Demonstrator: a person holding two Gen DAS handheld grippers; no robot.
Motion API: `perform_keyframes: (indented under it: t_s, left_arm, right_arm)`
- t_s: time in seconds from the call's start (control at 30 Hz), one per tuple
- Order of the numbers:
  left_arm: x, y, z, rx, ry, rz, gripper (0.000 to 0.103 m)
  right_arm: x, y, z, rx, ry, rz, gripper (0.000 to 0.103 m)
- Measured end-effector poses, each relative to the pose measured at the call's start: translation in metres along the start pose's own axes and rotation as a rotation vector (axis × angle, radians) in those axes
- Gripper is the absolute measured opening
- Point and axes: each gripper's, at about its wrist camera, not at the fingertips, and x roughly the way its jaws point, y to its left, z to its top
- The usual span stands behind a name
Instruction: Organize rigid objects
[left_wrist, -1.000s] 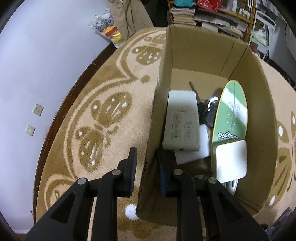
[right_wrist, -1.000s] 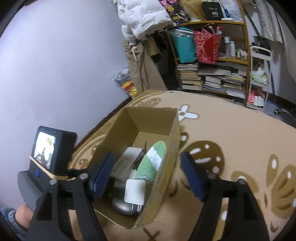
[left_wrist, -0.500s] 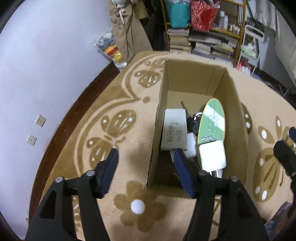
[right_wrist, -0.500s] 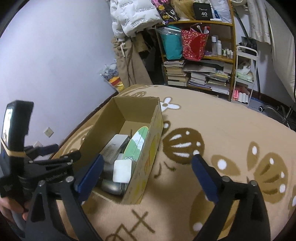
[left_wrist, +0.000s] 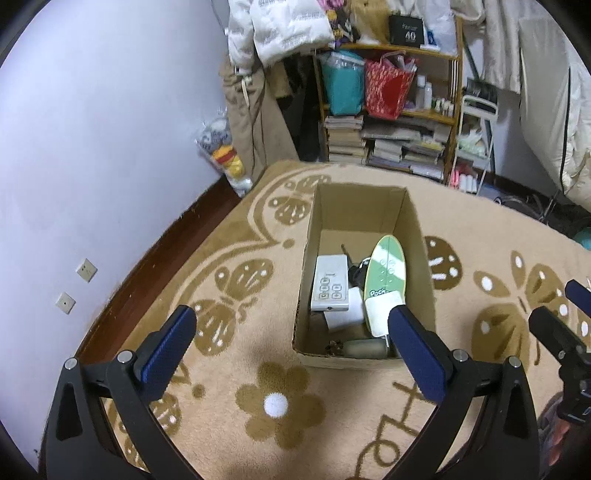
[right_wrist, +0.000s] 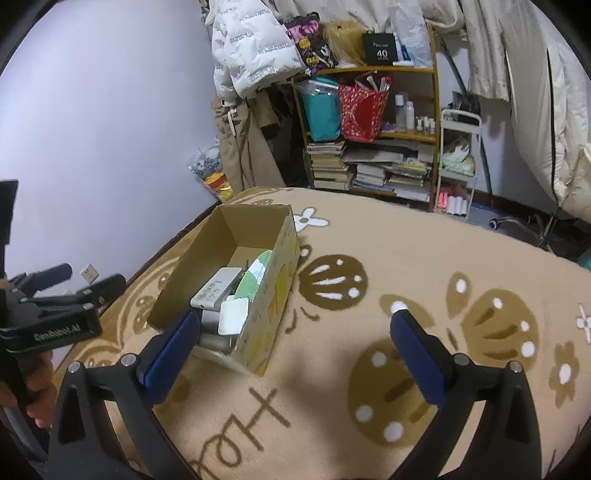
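Down on the patterned carpet (left_wrist: 221, 369), an open cardboard box (left_wrist: 369, 206), near the purple wall (left_wrist: 92, 147) and short of the bookshelf (left_wrist: 406, 129). Inside the box, a white remote (left_wrist: 330, 282) lying flat along its left wall, buttons facing up. Beside that, a green and white oval board (left_wrist: 384, 269) leaning against the right wall, with a white square block (left_wrist: 382, 315) resting over its near end. Between remote and board, something dark and small, too hidden to name. At the near end of the box floor, a pale rounded item, partly covered.

Left gripper (left_wrist: 291, 347) spread wide, having just been opening, nothing between its blue pads; near corner of the box seen through the gap, not touched. Right gripper (right_wrist: 295, 336) likewise released and empty, hanging over bare carpet just to the right of the box, its left pad in front of the box's near corner. Seen from the right wrist, the left tool at the far left edge, gripped by a hand (right_wrist: 37, 384)
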Motion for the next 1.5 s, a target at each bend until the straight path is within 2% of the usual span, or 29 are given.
perform_keyframes:
  t_s: [0.27,0.43,0.6,0.67,0.83,1.17,1.5]
  left_arm:
    - [-0.043,-0.003,-0.020,0.000,-0.102,-0.023,0.103]
    - [-0.061,-0.004,-0.033,-0.008,-0.143,-0.034,0.103]
    - [-0.083,-0.010,-0.040,0.010,-0.225,0.014,0.103]
    - [-0.089,-0.010,-0.042,0.006,-0.239,0.009,0.103]
    - [-0.094,-0.016,-0.044,0.028,-0.254,0.003,0.103]
    - [-0.083,-0.033,-0.049,0.062,-0.216,0.001,0.103]
    - [-0.072,-0.032,-0.048,0.062,-0.202,-0.013,0.103]
  right_arm:
    - [-0.036,0.000,-0.015,-0.002,-0.082,-0.006,0.103]
    - [-0.063,0.001,-0.025,-0.013,-0.184,-0.008,0.103]
    - [-0.076,0.001,-0.032,-0.032,-0.228,-0.025,0.103]
    - [-0.079,-0.003,-0.035,-0.015,-0.238,-0.019,0.103]
    - [-0.077,-0.010,-0.041,0.004,-0.223,-0.016,0.103]
    - [-0.073,-0.019,-0.047,0.036,-0.201,-0.005,0.103]
    - [-0.059,-0.025,-0.049,0.047,-0.164,-0.013,0.103]
